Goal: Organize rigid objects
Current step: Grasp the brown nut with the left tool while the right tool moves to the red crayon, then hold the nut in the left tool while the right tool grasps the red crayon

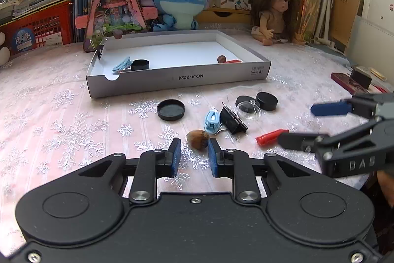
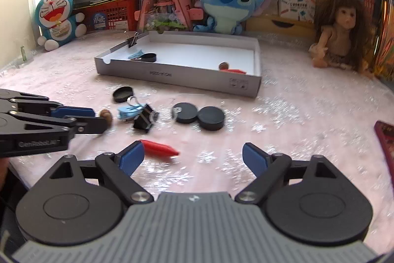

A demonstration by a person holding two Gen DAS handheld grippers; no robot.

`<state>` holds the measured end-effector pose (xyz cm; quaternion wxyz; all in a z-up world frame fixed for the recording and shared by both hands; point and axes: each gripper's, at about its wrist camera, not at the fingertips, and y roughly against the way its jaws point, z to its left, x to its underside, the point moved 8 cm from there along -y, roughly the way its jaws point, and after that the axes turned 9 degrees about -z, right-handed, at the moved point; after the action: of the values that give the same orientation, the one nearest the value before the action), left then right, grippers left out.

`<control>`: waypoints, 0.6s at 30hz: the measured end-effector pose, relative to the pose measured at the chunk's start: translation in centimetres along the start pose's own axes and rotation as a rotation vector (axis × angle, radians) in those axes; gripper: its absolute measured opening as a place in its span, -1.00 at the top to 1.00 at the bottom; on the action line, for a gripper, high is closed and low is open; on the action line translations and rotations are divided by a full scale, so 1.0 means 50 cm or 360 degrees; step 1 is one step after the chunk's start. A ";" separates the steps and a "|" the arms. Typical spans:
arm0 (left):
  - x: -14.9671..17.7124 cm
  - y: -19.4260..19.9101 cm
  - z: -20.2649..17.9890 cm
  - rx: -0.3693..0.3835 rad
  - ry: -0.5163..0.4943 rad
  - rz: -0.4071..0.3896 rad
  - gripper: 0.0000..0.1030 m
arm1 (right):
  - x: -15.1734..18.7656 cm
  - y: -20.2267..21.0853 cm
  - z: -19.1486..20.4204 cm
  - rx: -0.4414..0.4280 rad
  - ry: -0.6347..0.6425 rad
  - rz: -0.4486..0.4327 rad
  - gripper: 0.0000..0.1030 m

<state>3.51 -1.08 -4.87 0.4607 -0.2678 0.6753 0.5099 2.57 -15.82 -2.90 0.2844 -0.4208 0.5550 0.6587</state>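
Note:
My left gripper stands open by a narrow gap. A brown nut lies on the table just ahead of its tips, against the right fingertip and apart from the left one. My right gripper is open wide over the cloth, with a red cap-like piece lying beside its left fingertip. Further off lie a light blue hair claw, a black binder clip, a clear dome, two black discs and a black lid.
A shallow white box stands behind the pile, holding a blue hair clip, a black cap, a nut and a red piece. A blue plush, a doll and books line the back. A dark red book lies at the right.

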 end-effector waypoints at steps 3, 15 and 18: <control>-0.009 0.000 -0.006 0.0008 -0.0019 -0.0032 0.50 | 0.001 -0.002 0.022 -0.0013 -0.0044 0.0020 -0.70; -0.011 -0.005 -0.006 0.0017 -0.0089 -0.0051 0.41 | 0.002 -0.023 0.046 0.0143 -0.0089 0.0042 -0.37; -0.011 -0.005 -0.005 0.0013 -0.0094 -0.0055 0.41 | 0.000 -0.022 0.051 0.0147 -0.0099 0.0045 -0.36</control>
<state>3.89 -1.48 -4.46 0.4904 -0.2622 0.6588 0.5067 2.89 -13.07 -3.39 0.3114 -0.3787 0.5816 0.6491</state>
